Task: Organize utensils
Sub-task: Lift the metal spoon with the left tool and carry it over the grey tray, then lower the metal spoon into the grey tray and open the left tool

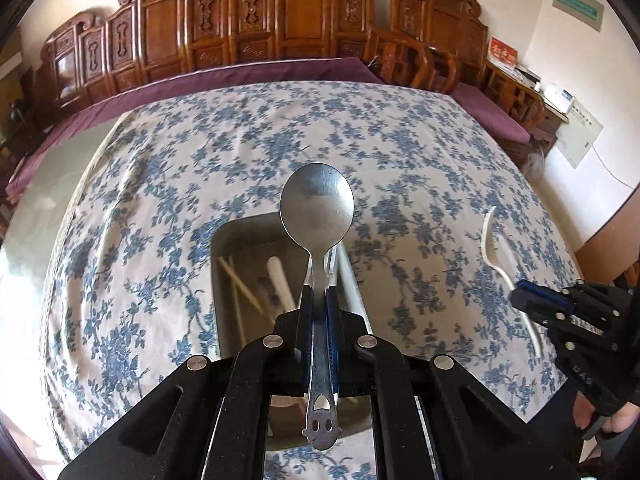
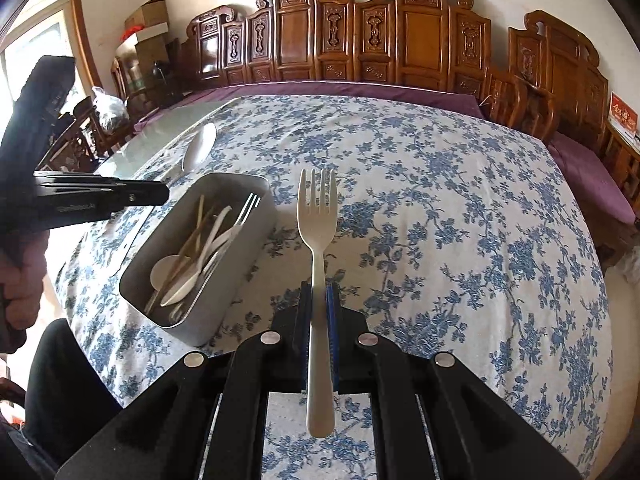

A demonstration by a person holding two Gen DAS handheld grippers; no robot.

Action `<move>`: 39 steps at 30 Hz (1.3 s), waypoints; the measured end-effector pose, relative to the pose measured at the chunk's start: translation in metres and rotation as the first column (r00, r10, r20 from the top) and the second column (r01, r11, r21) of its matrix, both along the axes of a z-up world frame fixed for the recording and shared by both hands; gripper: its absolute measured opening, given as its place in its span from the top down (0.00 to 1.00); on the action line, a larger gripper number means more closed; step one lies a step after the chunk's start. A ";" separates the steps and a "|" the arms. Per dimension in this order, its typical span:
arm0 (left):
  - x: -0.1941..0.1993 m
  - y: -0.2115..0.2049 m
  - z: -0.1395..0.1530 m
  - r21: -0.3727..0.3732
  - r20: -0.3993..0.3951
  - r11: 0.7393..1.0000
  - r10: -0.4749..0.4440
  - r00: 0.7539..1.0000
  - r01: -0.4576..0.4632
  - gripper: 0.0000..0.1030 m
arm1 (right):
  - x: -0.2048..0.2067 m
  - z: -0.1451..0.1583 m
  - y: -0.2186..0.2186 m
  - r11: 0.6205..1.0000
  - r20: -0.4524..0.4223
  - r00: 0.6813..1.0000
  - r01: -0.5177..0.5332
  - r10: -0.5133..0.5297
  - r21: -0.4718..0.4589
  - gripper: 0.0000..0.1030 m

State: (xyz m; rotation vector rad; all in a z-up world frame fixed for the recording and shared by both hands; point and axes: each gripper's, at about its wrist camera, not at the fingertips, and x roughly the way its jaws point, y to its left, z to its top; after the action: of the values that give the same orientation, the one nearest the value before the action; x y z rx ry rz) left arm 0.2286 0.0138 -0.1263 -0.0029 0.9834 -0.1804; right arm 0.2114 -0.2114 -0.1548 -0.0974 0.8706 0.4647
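In the left wrist view my left gripper [image 1: 319,292] is shut on the handle of a metal spoon [image 1: 317,204], bowl pointing away. It hangs over an open grey tin [image 1: 218,240] that holds chopsticks and white utensils. My right gripper [image 1: 516,300] shows at the right edge of that view, gripping a white plastic fork [image 1: 490,240]. In the right wrist view the right gripper [image 2: 319,292] is shut on the white fork [image 2: 317,216], tines forward, above the flowered cloth to the right of the tin [image 2: 224,304]. The left gripper [image 2: 162,194] with the spoon [image 2: 200,146] is above the tin's far left corner.
The table carries a blue-flowered cloth [image 2: 440,208], with bare glass [image 2: 160,136] at its left end. A flat grey lid-like sheet [image 2: 132,236] lies left of the tin. A carved wooden bench [image 2: 400,48] with a purple cushion runs behind. A person's hand [image 2: 20,280] holds the left gripper.
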 end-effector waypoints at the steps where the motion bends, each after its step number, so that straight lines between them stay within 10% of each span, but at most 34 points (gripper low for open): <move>1: 0.001 0.003 -0.002 0.001 -0.003 1.000 0.006 1.000 -0.006 0.95 | 0.000 0.000 0.001 1.000 -0.001 1.000 -0.002 0.002 0.001 0.91; 24: 0.026 0.029 -0.080 0.020 -0.148 0.997 0.075 0.986 -0.073 0.95 | 0.006 -0.008 0.016 0.999 -0.034 0.999 -0.031 0.032 0.010 0.91; 39: 0.001 0.039 -0.040 0.006 -0.067 0.998 0.063 0.996 -0.062 0.84 | 0.001 0.000 0.040 0.998 -0.017 0.998 -0.064 0.064 0.002 0.91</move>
State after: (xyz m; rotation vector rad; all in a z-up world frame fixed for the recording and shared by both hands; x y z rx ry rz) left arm 0.2300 0.0531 -0.1663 -0.0361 1.0496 -0.1214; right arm 0.2128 -0.1715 -0.1547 -0.1203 0.8860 0.5270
